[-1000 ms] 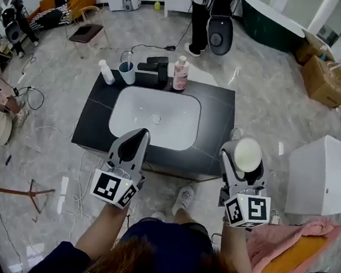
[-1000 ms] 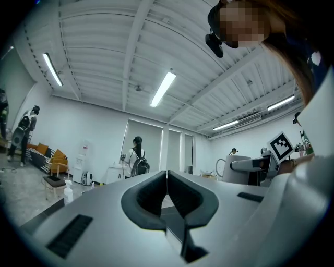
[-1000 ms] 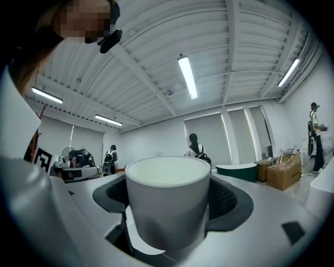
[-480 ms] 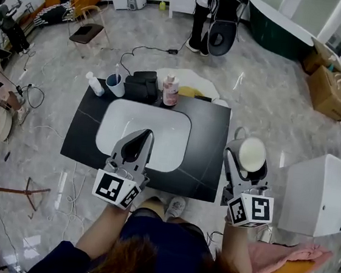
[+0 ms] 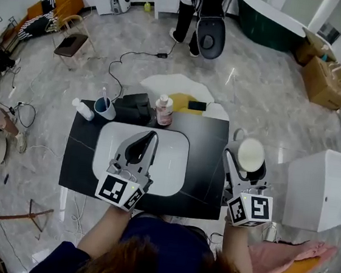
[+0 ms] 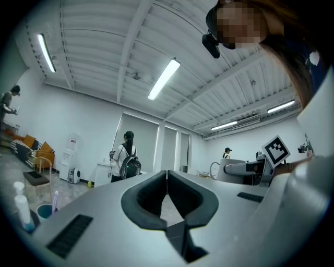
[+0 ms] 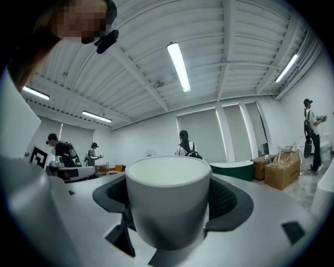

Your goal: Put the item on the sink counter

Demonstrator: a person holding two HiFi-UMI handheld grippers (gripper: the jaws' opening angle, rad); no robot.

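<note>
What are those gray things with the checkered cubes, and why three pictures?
No robot: a person holds a two-jaw gripper in each hand. One picture comes from a camera on the person's head, looking down; the others from a camera on each gripper, looking along its jaws. The left gripper is shut and empty. The right gripper clamps a white mug. Below lies a black sink counter with a white basin; at its back stand a blue cup, a pink bottle and a white bottle.
</note>
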